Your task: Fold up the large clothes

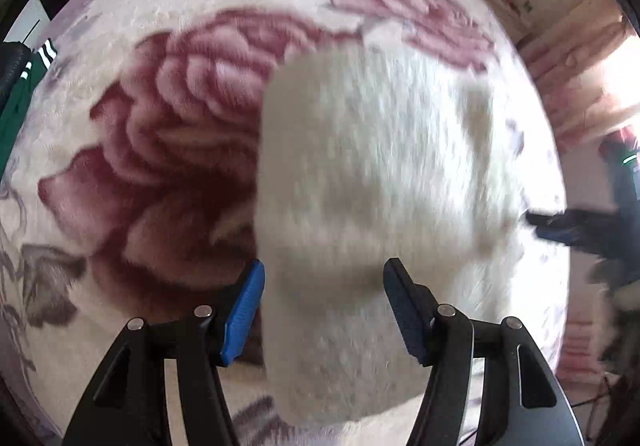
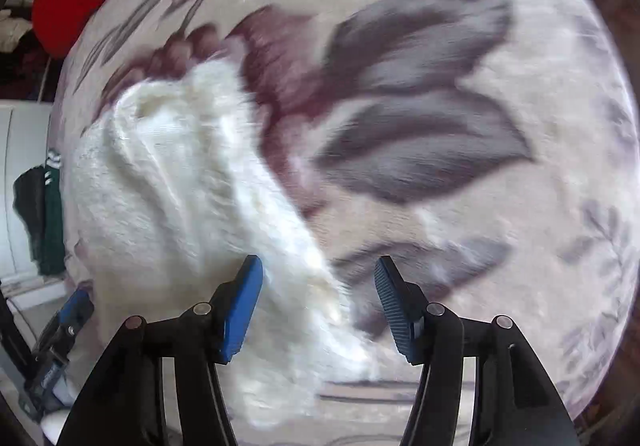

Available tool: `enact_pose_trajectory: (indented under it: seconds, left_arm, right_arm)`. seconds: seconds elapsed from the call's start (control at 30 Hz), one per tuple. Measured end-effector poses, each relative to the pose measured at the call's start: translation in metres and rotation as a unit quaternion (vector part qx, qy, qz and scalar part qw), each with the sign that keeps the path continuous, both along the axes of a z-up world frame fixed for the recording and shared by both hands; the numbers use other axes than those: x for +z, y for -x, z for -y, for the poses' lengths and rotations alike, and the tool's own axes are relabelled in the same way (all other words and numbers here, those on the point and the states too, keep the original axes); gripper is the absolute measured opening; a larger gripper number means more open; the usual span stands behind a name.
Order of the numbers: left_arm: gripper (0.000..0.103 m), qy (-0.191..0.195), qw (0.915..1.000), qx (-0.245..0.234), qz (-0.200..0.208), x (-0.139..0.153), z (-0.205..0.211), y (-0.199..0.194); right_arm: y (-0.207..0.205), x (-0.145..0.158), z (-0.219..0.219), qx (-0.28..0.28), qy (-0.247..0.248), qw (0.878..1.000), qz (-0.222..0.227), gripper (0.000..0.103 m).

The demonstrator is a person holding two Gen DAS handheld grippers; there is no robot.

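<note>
We are looking at a white, fluffy garment [image 1: 380, 173] that is lying on a plush blanket [image 1: 160, 149] printed with large dark-pink roses and grey leaves. It is lying bunched and partly folded, its long pile showing soft creases. In the right wrist view one narrow part [image 2: 304, 286] is trailing away from the thicker heap. Blur is hiding its finer shape.

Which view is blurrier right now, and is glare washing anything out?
Left wrist view: fluffy white garment smeared by motion blur, strong window glare at right edge. Right wrist view: flower-patterned plush blanket streaked; no glare. Both fisheye-bent.
</note>
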State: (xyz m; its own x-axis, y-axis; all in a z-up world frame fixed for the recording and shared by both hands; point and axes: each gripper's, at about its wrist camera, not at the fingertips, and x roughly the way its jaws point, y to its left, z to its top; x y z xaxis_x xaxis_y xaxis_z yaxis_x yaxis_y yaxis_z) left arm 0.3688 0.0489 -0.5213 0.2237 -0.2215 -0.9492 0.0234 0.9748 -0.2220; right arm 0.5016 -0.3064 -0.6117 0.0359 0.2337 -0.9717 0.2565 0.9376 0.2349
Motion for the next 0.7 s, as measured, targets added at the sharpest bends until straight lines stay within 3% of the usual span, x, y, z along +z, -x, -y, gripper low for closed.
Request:
enact_pose_trajectory:
  seconds: [0.07, 0.17, 0.23, 0.3, 0.37, 0.4, 0.5, 0.53, 0.57, 0.6, 0.63, 0.7]
  left_arm:
    - [0.061, -0.007, 0.9999, 0.008, 0.005, -0.017, 0.005, 0.008]
    - [0.065, -0.037, 0.9990, 0.013, 0.019, -0.034, 0.008, 0.010]
    - [0.073, -0.036, 0.9990, 0.023, 0.015, -0.042, 0.002, 0.006]
    - [0.073, -0.003, 0.9995, 0.031, -0.006, -0.041, -0.005, 0.003]
    - [0.073, -0.002, 0.9998, 0.020, -0.005, -0.029, -0.006, 0.002]
    - [0.073, -0.007, 0.9999, 0.014, 0.002, -0.021, -0.007, 0.002]
    - [0.073, -0.008, 0.9998, 0.005, 0.015, -0.010, -0.009, 0.003]
    - [0.073, -0.006, 0.9999, 0.004, 0.014, -0.012, -0.010, 0.002]
    - [0.073, -0.006, 0.9999, 0.004, 0.010, -0.016, -0.010, 0.000]
    - [0.073, -0.004, 0.9999, 0.007, 0.007, -0.019, -0.010, -0.002]
    - [0.073, -0.001, 0.9999, 0.009, 0.006, -0.021, -0.010, -0.002]
    - [0.073, -0.002, 0.9999, 0.010, 0.008, -0.021, -0.008, -0.003]
  right_arm:
    - [0.020, 0.007, 0.001, -0.029, -0.068, 0.997, 0.021, 0.061]
    - [0.042, 0.000, -0.051, -0.032, -0.182, 0.983, 0.018, 0.061]
    - [0.053, -0.026, -0.073, -0.014, -0.177, 0.984, -0.009, 0.061]
    - [0.057, -0.058, -0.083, -0.002, -0.149, 0.988, -0.051, 0.057]
    - [0.050, -0.062, -0.082, -0.012, -0.150, 0.987, -0.063, 0.057]
    - [0.044, -0.056, -0.079, -0.017, -0.159, 0.986, -0.054, 0.057]
    - [0.018, -0.003, -0.054, -0.044, -0.167, 0.984, 0.043, 0.060]
    - [0.009, 0.015, -0.044, -0.054, -0.159, 0.982, 0.080, 0.069]
    - [0.001, 0.024, -0.039, -0.061, -0.151, 0.981, 0.107, 0.085]
    - [-0.010, 0.035, -0.037, -0.063, -0.145, 0.979, 0.128, 0.092]
    - [-0.024, 0.035, -0.038, -0.054, -0.145, 0.978, 0.137, 0.099]
    - [-0.055, 0.017, -0.055, -0.027, -0.158, 0.982, 0.099, 0.099]
